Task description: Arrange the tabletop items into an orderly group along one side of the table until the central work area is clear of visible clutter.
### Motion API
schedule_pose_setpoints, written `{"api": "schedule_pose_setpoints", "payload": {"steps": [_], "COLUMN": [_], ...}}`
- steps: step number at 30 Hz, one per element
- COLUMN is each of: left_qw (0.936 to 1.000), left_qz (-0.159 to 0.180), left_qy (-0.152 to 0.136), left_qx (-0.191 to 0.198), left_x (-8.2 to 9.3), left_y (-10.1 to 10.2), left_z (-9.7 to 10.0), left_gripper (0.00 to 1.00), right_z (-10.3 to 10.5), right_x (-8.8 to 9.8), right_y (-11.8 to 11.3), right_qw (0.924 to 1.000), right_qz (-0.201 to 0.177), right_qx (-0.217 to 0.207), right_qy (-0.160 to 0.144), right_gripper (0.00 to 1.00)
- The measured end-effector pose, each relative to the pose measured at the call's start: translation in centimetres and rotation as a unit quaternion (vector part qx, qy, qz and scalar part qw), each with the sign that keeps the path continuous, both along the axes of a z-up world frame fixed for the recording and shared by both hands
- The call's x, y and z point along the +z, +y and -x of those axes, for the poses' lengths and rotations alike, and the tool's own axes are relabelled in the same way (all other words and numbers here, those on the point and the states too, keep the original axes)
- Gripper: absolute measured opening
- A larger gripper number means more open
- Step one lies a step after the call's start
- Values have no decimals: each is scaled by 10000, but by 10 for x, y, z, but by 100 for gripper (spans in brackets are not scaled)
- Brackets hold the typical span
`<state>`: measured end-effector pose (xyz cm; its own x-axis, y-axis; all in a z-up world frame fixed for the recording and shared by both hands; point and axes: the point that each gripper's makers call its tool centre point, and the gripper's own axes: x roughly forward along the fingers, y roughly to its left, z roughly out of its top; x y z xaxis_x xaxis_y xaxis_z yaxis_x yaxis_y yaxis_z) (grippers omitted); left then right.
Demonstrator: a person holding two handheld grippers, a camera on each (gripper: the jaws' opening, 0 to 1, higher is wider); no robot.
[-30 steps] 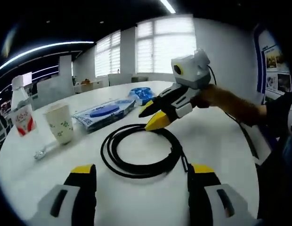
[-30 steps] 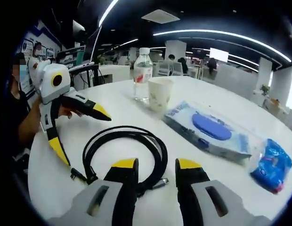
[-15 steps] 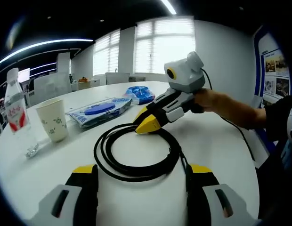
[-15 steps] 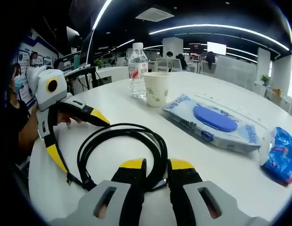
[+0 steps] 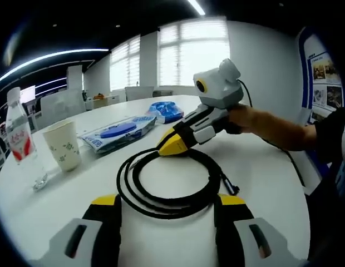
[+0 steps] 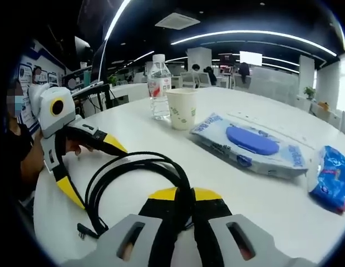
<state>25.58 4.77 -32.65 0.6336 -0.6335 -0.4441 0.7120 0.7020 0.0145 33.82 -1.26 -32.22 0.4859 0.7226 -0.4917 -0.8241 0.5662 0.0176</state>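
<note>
A coiled black cable [image 5: 127, 183] lies on the white round table [image 5: 261, 161], just ahead of my left gripper [image 5: 169, 203], which stands open with nothing between its jaws. My right gripper [image 5: 172, 144] reaches in from the right, shut on the coil's far rim. In the right gripper view its own jaws [image 6: 185, 194] pinch the cable [image 6: 140, 160], and the left gripper [image 6: 99, 175] stands open at the coil's left side. Farther along the table are a water bottle [image 6: 159, 89], a paper cup [image 6: 182, 108], a wet-wipes pack [image 6: 253, 144] and a blue bag [image 6: 331, 178].
The bottle [image 5: 19, 139] and cup [image 5: 64, 146] stand at the left, with the wipes pack [image 5: 117, 133] and blue bag [image 5: 167, 110] behind the coil. A person's hand [image 5: 256, 119] holds the right gripper. Bare tabletop lies to the right of the coil.
My right gripper has gone from open to shut on the cable's rim. The left gripper has edged closer to the coil, and the coil has shifted slightly.
</note>
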Motion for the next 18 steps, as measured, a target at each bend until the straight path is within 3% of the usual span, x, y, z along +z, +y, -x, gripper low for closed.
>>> {"api": "schedule_pose_setpoints", "payload": {"steps": [14, 18], "left_qw": [9996, 9995], "left_qz": [-174, 116], "left_qy": [-225, -270], "left_qx": [-85, -63], "left_x": [10, 23], "left_y": [-11, -13], "left_z": [7, 6], "left_gripper": [66, 63], "right_z": [-6, -5], "right_x": [12, 21], "right_y": [-7, -11], "right_qw": [9998, 9996], "right_qz": [-157, -208], "right_qx": [-28, -41], "right_qy": [-81, -203], "right_gripper": [2, 2]}}
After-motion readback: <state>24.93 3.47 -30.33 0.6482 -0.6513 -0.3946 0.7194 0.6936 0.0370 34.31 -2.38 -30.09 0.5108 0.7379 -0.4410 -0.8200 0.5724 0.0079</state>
